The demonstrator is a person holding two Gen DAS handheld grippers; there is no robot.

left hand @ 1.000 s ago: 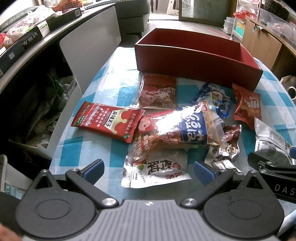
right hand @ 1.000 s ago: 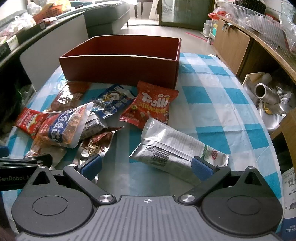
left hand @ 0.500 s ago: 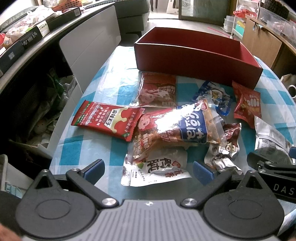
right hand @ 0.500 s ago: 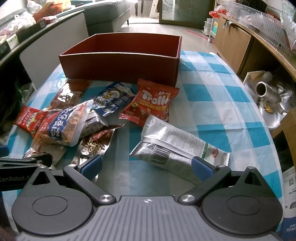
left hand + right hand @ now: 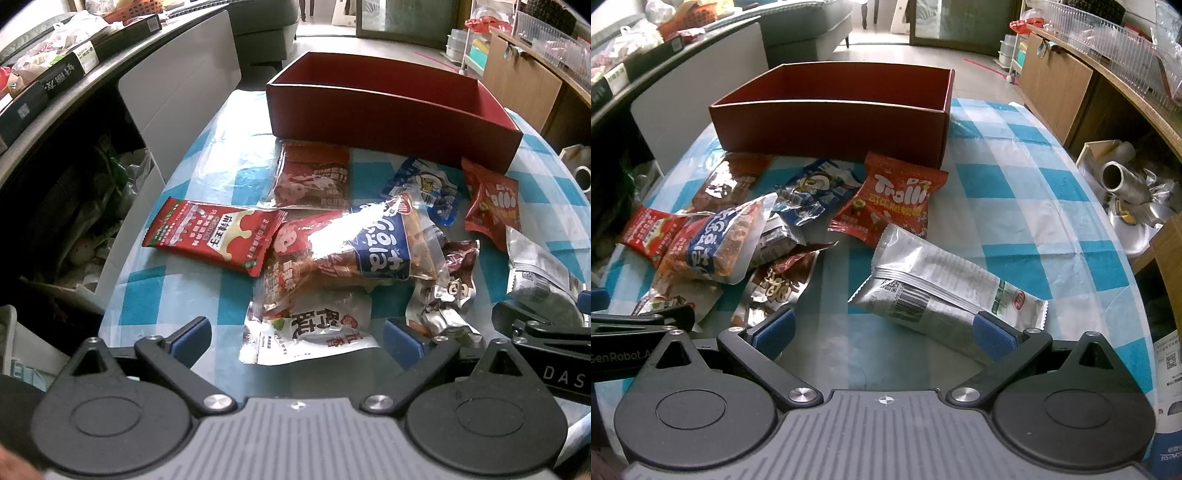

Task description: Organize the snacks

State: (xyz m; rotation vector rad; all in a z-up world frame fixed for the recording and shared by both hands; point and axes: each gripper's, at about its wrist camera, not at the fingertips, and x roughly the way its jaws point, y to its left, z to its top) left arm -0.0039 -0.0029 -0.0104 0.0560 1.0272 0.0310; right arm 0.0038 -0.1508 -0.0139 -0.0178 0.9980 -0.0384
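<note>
Several snack packets lie on a blue-checked table in front of an empty red box. My left gripper is open and empty, low over a white packet under a clear blue-labelled bag. A red packet lies to the left. My right gripper is open and empty, just before a silver packet. A red Trolli bag, a blue packet and a brown foil packet lie beyond.
A white chair back stands at the table's left edge, with clutter below it. A wooden cabinet and a carton holding metal pipes are on the right. The right gripper's side shows in the left wrist view.
Both grippers have crept slightly forward and down toward the packets. Nothing on the table has moved.
</note>
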